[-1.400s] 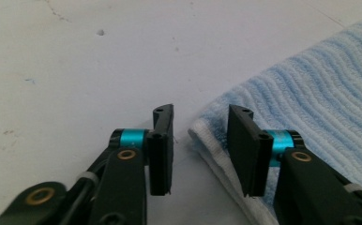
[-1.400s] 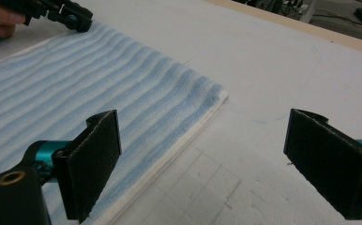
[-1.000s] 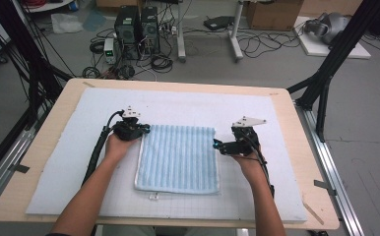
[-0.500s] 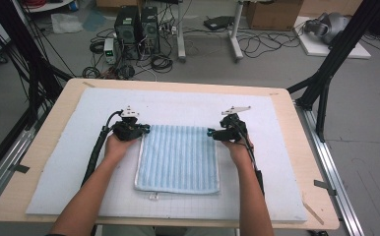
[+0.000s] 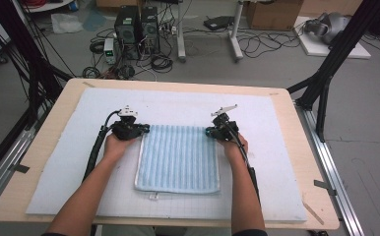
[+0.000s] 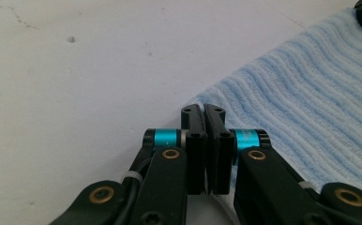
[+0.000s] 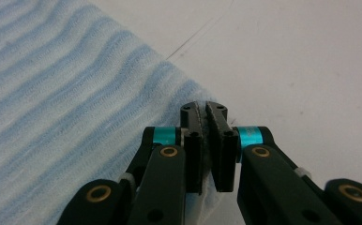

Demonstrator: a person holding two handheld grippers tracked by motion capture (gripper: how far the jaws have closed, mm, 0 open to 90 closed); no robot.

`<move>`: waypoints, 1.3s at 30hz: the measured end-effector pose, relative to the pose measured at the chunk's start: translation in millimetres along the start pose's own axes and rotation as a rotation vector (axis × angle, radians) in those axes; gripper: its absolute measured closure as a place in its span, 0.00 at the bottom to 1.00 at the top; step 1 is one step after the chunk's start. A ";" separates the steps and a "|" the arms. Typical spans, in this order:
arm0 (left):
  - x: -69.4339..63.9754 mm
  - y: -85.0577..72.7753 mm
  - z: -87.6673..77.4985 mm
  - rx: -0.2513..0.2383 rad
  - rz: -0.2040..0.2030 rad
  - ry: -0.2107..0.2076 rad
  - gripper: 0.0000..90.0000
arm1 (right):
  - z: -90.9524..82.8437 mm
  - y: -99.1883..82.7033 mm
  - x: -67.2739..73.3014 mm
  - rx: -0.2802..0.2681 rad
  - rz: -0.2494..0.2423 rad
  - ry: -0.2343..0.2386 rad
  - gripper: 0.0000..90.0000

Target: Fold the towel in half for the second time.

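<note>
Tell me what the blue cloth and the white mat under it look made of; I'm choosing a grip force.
Cloth: soft cotton-like terry, going by its fuzzy ribbed stripes and stitched hem. Mat: matte white felt or foam, perhaps, with a faint grid and small specks; hard to tell which.

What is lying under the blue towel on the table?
The blue towel lies flat on a white mat, which covers the wooden table. Whatever sits directly beneath the cloth is hidden.
</note>
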State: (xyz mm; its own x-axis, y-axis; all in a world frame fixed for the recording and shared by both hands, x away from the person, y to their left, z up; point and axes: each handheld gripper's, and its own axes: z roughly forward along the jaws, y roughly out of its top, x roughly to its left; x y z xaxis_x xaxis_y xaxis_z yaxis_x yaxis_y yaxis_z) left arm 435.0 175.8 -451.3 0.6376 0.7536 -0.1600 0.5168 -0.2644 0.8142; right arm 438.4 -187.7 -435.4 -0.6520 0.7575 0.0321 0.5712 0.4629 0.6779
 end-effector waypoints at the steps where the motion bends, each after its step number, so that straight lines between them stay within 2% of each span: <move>1: 1.5 0.6 -1.1 -0.009 -0.008 -0.002 0.97 | -1.0 0.3 -0.6 -0.009 0.000 -0.007 0.96; 4: 2.7 5.6 -6.3 -0.066 -0.026 -0.004 0.97 | -5.7 3.6 -1.0 -0.042 -0.016 -0.028 0.96; 7: 3.4 12.0 -10.3 -0.123 -0.021 -0.011 0.97 | -11.7 10.3 -2.1 -0.083 -0.032 -0.064 0.96; 11: 8.3 16.0 -12.7 -0.170 -0.042 -0.026 0.97 | -19.5 15.9 -3.7 -0.164 -0.026 -0.086 0.96; 13: 8.4 15.3 -13.1 -0.166 -0.046 -0.039 0.97 | -20.9 15.7 -2.8 -0.164 -0.029 -0.091 0.96; 18: 7.6 15.7 -19.4 -0.179 -0.045 -0.069 0.97 | -27.1 12.1 -1.5 -0.196 -0.022 -0.071 0.96; 21: 2.5 14.4 -28.1 -0.213 -0.039 -0.083 0.97 | -34.2 9.3 0.3 -0.220 -0.020 -0.056 0.96; 24: -2.7 11.9 -35.0 -0.214 -0.031 -0.100 0.97 | -42.5 6.8 3.2 -0.234 -0.025 -0.040 0.96; 26: -6.8 10.1 -39.7 -0.237 -0.028 -0.105 0.97 | -47.4 4.3 5.8 -0.244 -0.030 -0.029 0.96; 29: -12.0 8.0 -46.1 -0.229 -0.012 -0.117 0.97 | -53.8 -1.5 10.1 -0.251 -0.039 -0.012 0.96; 32: -19.0 0.6 -53.8 -0.247 -0.008 -0.126 0.97 | -61.2 -8.6 15.2 -0.264 -0.043 0.009 0.96; 34: -23.8 -4.4 -57.5 -0.237 -0.002 -0.131 0.97 | -66.3 -12.4 18.6 -0.266 -0.053 0.023 0.96; 39: -33.7 -11.8 -67.6 -0.255 0.017 -0.139 0.97 | -75.4 -21.0 26.9 -0.286 -0.071 0.030 0.96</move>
State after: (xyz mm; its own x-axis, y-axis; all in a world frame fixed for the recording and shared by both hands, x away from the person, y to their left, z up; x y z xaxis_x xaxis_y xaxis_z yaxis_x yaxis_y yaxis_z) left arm 368.8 194.3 -417.8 0.7263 0.6557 -0.2064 0.3568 -0.1029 0.9285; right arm 371.3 -211.7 -393.3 -0.7025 0.7116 -0.0040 0.3627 0.3629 0.8583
